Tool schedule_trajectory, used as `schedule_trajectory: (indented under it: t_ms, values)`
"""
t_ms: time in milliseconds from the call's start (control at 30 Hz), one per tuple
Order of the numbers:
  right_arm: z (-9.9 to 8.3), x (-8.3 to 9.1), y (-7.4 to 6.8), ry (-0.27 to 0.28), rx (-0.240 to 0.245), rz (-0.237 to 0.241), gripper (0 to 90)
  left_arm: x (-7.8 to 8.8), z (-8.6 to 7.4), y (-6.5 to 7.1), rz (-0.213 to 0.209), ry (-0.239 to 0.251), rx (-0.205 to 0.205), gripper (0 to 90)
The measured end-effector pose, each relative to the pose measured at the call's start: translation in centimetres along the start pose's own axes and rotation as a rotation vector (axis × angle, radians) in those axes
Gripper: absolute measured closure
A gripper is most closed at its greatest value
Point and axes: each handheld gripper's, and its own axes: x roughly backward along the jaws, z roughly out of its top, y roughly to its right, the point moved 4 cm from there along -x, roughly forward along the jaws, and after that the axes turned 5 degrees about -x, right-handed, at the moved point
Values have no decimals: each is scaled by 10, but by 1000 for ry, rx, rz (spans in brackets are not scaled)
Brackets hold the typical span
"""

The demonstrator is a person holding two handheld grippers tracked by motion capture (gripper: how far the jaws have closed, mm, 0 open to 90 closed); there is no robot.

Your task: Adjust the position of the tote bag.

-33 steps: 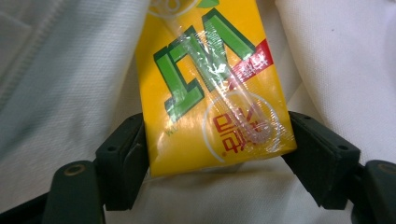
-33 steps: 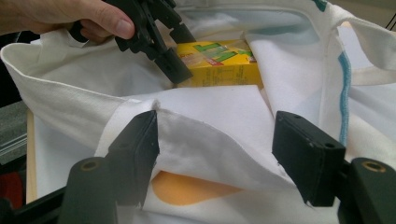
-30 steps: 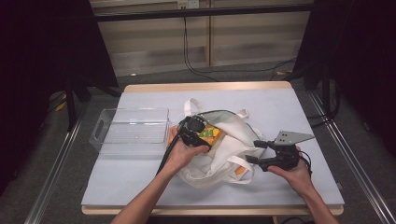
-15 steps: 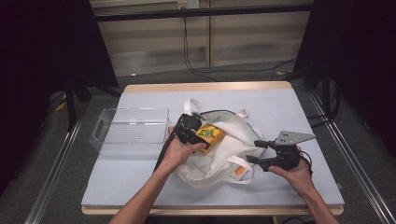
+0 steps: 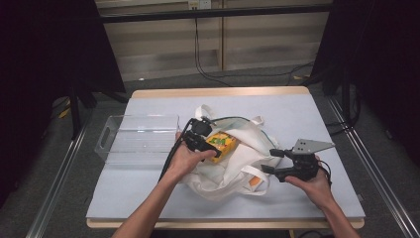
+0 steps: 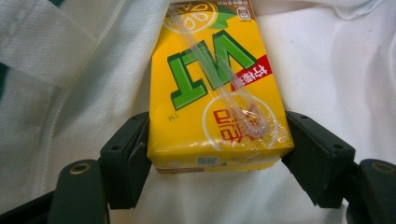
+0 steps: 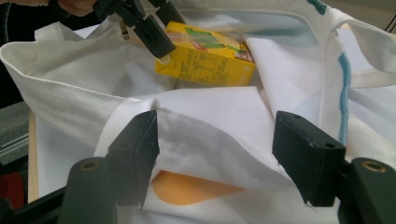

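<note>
Gripping: left claw (image 6: 219, 154) is clamped on the near end of a yellow lemon tea carton (image 6: 215, 88), jaws pressed to its two side faces; a wrapped straw lies across the printed face.
Carton location: at the mouth of the white tote bag (image 5: 233, 163), mid-bench, just right of the clear plastic bin (image 5: 141, 139); in the right gripper view its far end rests among the folds.
Right claw: right claw (image 7: 215, 144) straddles a flap of tote fabric at the bag's near right side; the cloth spans between the jaws and looks pinned, holding the mouth apart.
Step in hand: judged to be drawing the carton out of the bag, with the bin as the likely destination; whether it is going in rather than out cannot be settled from these views.
Next move: lift the carton clear of the rim folds, carry it left over the bin wall, then release.
Risk: a handle strap may snag the carton.
Bench: light blue bench (image 5: 317, 114).
</note>
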Motion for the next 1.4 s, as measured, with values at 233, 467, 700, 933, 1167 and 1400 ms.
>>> schedule_trajectory:
  t_ms: [233, 467, 700, 933, 1167, 1400]
  values:
    - [0, 0, 0, 1, 3, 0, 318, 11, 3, 4, -4, -35, -44, 281]
    - [1, 1, -1, 5, 3, 3, 317, 24, 1, 2, -3, -98, -130, 281]
    - [2, -1, -3, 2, 12, 7, 314, 26, -5, 1, -7, -164, -189, 281]
    - [2, -1, -3, 3, 12, 9, 313, 17, -10, -7, -34, -178, -269, 279]
    - [1, -1, -3, 2, 11, 8, 309, 18, -15, -8, -56, -106, -278, 268]
    - [1, -1, -3, -3, 10, 10, 305, 20, -26, -8, -91, 5, -309, 142]
